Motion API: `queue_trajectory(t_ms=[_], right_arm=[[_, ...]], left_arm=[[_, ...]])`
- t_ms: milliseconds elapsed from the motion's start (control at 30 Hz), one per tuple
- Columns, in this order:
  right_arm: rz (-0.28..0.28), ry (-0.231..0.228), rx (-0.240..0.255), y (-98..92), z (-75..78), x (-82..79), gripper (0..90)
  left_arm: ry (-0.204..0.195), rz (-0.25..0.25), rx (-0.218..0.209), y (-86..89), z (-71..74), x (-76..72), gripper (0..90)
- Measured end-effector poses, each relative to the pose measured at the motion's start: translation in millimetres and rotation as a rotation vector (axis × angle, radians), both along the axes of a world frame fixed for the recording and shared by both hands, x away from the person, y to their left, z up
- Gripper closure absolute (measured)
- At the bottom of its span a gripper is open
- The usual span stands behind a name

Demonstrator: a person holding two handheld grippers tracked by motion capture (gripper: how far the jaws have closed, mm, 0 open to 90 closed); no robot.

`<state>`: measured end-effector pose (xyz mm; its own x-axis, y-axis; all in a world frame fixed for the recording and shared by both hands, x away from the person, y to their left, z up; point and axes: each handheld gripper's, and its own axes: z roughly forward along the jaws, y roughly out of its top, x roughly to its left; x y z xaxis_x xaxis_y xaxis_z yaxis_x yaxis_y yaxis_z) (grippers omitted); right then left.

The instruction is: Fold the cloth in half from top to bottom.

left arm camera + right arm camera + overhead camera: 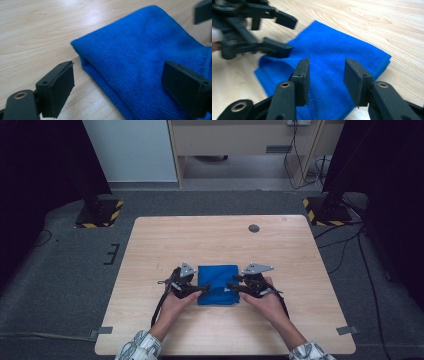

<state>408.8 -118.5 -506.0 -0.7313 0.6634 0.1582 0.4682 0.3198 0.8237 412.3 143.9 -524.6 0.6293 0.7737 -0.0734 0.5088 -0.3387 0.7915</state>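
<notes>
The folded blue cloth [218,284] lies flat near the middle of the wooden worktop [220,240], between the 2 tongs. The left tongs [120,82] are spread wide around its folded edge, prob. to pinch that corner. The right tongs [325,82] stand spread above the cloth, w/ nothing between the pads. The cloth is soft, fuzzy microfibre, approx. square; the worktop is smooth, pale wood.
</notes>
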Motion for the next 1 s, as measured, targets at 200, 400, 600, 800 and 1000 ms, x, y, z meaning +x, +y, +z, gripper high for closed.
queue_trajectory(t_ms=[200,400,600,800,1000], right_arm=[[0.020,0.028,-0.088,7.4,-10.6,1.7,56.0],[0.059,0.030,-0.150,6.6,-18.8,-12.3,53.8],[0.043,0.008,-0.143,2.4,-14.8,-16.2,39.6],[-0.002,-0.037,-0.104,-1.1,-6.7,-14.7,23.0],[-0.040,-0.044,-0.086,-2.7,-2.8,-10.8,12.2]], left_arm=[[0.012,-0.029,0.052,-1.0,-4.6,-7.9,11.2],[0.013,-0.018,0.060,8.2,-5.5,-14.6,11.4],[-0.002,0.020,0.017,16.8,-0.2,-14.0,10.8],[-0.021,0.055,-0.033,25.6,9.9,-12.7,8.7],[-0.016,0.063,-0.061,30.0,14.0,-10.9,7.5]])
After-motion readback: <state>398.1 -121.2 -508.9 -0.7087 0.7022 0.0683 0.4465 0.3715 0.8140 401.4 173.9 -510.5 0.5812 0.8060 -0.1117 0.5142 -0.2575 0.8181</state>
